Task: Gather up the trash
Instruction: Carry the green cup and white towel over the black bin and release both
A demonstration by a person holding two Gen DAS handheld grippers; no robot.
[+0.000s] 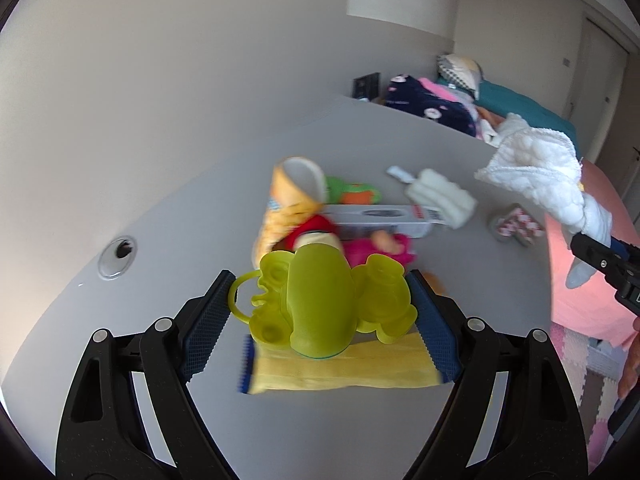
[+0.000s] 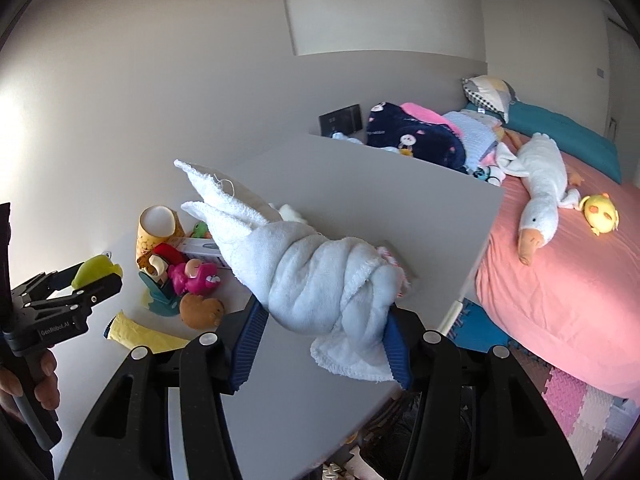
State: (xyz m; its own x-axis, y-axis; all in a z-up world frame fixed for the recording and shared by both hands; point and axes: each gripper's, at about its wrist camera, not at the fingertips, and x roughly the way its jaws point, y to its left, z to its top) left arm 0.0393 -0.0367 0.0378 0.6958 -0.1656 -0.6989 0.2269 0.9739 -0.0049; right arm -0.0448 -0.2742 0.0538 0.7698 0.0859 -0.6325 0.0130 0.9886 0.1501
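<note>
My left gripper (image 1: 320, 280) is shut on a yellow-green plastic toy (image 1: 316, 312), held just above the grey desk (image 1: 200, 208). Under the toy a yellow wrapper (image 1: 340, 372) lies flat on the desk. My right gripper (image 2: 324, 308) is shut on a twisted white cloth (image 2: 304, 264), lifted over the desk's right part. In the left wrist view that cloth (image 1: 536, 168) hangs from the right gripper (image 1: 600, 256) at the right edge. The right wrist view has the left gripper (image 2: 80, 284) at the far left with the toy (image 2: 96, 270) in it. A crumpled pink-and-white wrapper (image 1: 516, 226) lies near the desk's right edge.
A pile stands mid-desk: a yellow paper cup (image 2: 156, 228), a pink toy (image 2: 196, 276), a brown toy (image 2: 200, 310), a white box (image 1: 380, 220) and a folded white pack (image 1: 440, 196). A pink bed (image 2: 560, 288) with a goose plush (image 2: 540, 192) lies to the right, foam mats (image 2: 568, 400) below.
</note>
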